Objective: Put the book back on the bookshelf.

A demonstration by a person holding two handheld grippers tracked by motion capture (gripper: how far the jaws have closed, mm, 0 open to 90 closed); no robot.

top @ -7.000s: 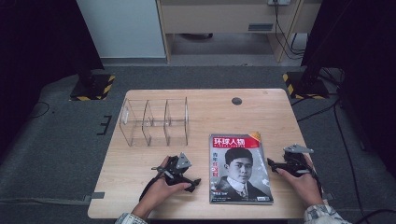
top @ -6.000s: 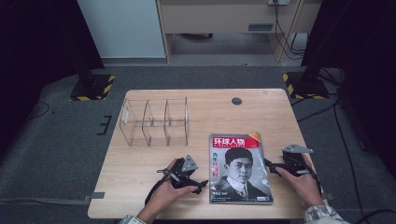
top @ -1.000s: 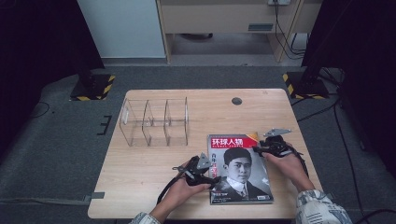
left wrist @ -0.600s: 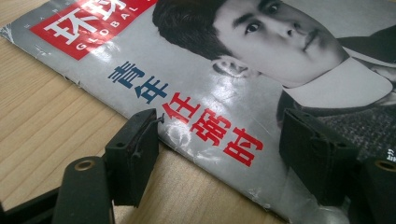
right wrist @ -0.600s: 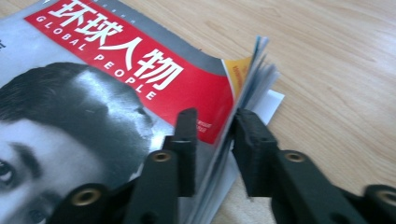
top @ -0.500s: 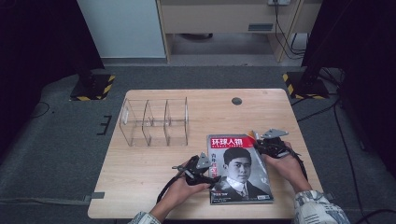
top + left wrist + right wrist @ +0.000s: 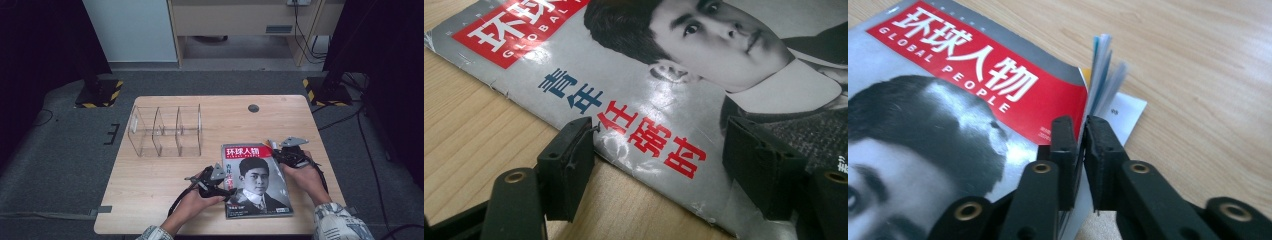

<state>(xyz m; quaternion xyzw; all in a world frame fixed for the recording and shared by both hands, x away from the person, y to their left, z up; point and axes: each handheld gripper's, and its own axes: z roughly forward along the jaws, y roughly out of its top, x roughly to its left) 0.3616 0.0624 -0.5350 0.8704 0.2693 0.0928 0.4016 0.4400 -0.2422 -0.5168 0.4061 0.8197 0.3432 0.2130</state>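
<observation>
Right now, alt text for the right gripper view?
The right gripper is pinching a lifted edge of the magazine, its black jaws having just closed on cover and pages. The red title banner shows; wooden table lies beyond.

Probably a lab, grey carpet (image 7: pixel 70 150), black stands (image 7: pixel 97 92), trailing cables (image 7: pixel 305 30)

right gripper (image 7: pixel 1080 145) | jaws just closing, pinching lifted magazine (image 7: pixel 973 105) pages | table (image 7: pixel 1198 65) beneath

The magazine (image 7: pixel 674 115) had a glossy paper cover that caught the light, scuffed and frayed along its spine edge. The table (image 7: pixel 150 200) was pale wood-grain, smooth and matt. The rack (image 7: pixel 167 130) near its left edge was clear plastic. Both grippers' jaws looked matt black.
</observation>
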